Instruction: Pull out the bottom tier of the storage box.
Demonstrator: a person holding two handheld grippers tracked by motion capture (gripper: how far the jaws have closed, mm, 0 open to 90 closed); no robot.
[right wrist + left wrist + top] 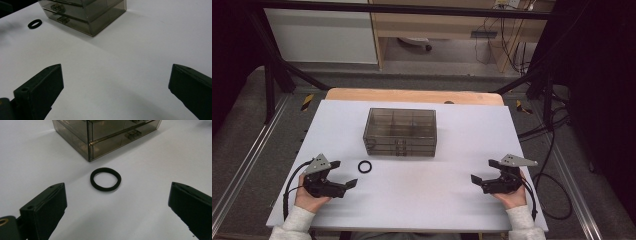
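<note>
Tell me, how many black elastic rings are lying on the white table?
1. The black elastic ring lies flat on the white table, before the smoky clear plastic drawer box, near the left gripper. Others could be hidden inside the drawers.

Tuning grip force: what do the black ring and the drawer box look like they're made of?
Black ring: looks like soft fabric-covered elastic, maybe a hair tie; matte, no shine, outline slightly uneven. Could also be rubber.

Drawer box: smoke-tinted clear hard plastic, probably acrylic; glossy, see-through walls show inner dividers, crisp edges, moulded drawer pulls.

Both rest on the matte white table.
</note>
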